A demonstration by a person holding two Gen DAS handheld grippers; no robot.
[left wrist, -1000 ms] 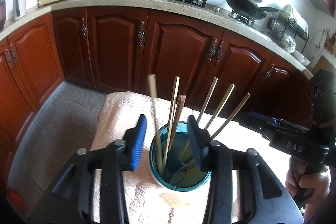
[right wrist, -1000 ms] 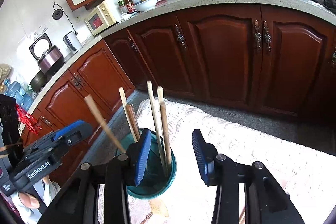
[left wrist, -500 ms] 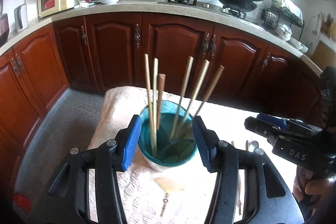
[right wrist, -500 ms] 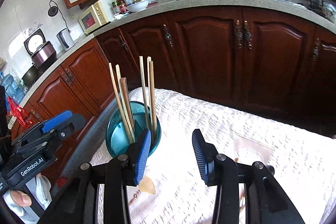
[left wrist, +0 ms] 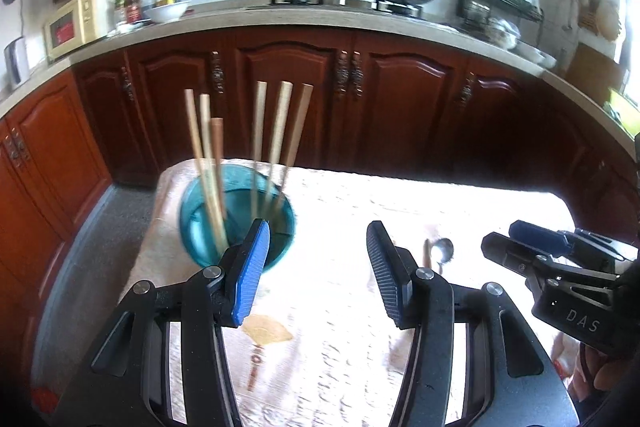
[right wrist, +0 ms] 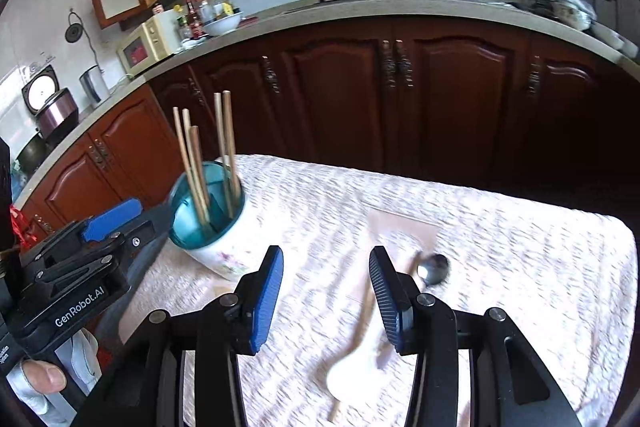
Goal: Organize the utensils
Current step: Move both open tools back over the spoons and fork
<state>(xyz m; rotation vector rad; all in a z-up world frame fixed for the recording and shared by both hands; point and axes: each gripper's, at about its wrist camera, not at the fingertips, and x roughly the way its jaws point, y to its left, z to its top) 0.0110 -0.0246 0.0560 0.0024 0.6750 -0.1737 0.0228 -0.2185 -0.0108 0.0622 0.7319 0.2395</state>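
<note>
Left wrist view has the left hand-held gripper (left wrist: 316, 267) hanging over the tabletop (left wrist: 340, 211) with its jaws spread wide and nothing between them, just bare white patterned cloth (left wrist: 320, 367). The teal-lined cup (left wrist: 236, 219) sits right by the tabletop's far left corner, just past the left finger, so there's not much margin on that side before the edge drops to the grey floor (left wrist: 92, 267). Six chopsticks (left wrist: 276, 131) stand in it, leaning a bit. A metal spoon (left wrist: 442, 251) lies just beyond the right finger, and a thin brown stick lies next to it, too blurry to name.

Right wrist view: the right hand-held gripper (right wrist: 326, 291) is partly open and its jaws are opening, nothing between them either. A white ladle-type spoon (right wrist: 352, 367) lies under and between the fingers, with the metal spoon (right wrist: 432, 269) just past the right fingertip. Plenty of open cloth stretches to the right and toward the far edge, and dark wood cabinets (right wrist: 440, 99) run behind it.

Writing you can read: "GenRobot.AI" on the left gripper body as seen from the right wrist, "DAS" on the right gripper body as seen from the left wrist. There's a tan fan print with red lettering on the cloth, too smeared to read.
</note>
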